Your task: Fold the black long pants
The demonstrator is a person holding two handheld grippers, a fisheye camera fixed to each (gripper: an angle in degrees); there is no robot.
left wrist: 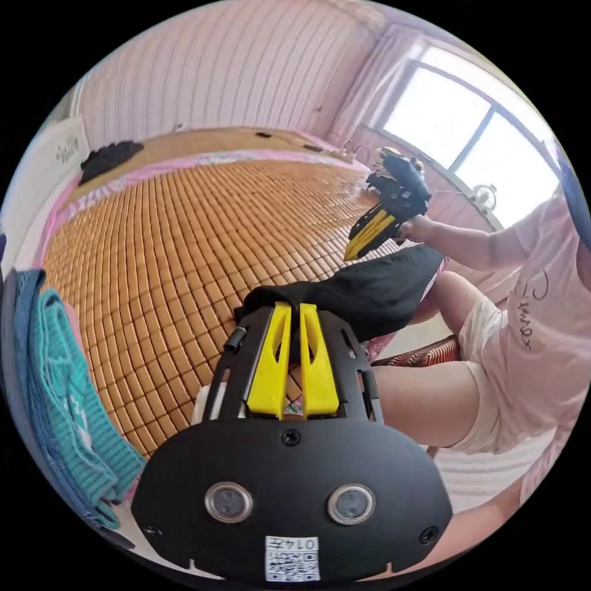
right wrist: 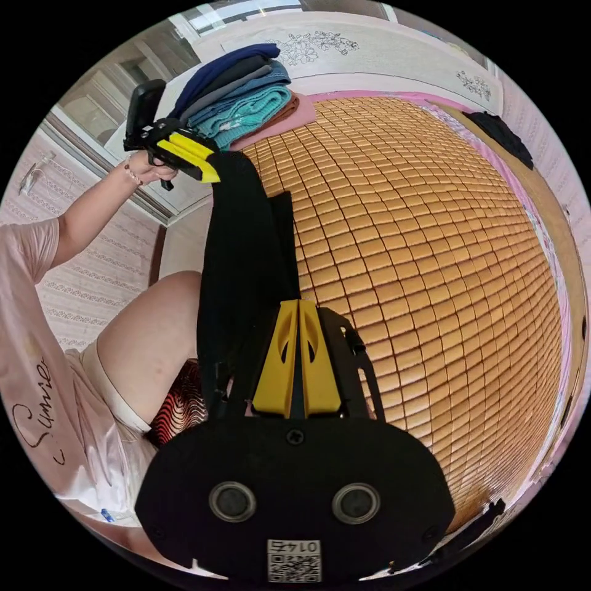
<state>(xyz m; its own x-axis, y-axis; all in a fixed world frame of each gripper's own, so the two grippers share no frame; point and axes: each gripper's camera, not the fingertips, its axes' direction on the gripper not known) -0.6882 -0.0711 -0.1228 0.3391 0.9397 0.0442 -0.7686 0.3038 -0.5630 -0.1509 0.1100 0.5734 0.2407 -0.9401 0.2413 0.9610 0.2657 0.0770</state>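
Black long pants (left wrist: pixel 369 295) hang stretched along the bed edge. Left fingers (left wrist: pixel 294 311) clamp one end. Right fingers (right wrist: pixel 298 306) are closed, with fabric beside them; grip unclear. Woven bamboo mat (right wrist: pixel 431 246) beyond fingertips lies open. Folded stack (right wrist: pixel 246 98) near left fingers.

A woven bamboo mat (right wrist: pixel 431 258) covered the bed. A stack of folded clothes (right wrist: pixel 246 98), blue and teal among them, sat at its edge. A dark garment (left wrist: pixel 109 157) lay at the far side, near a bright window (left wrist: pixel 474 135).
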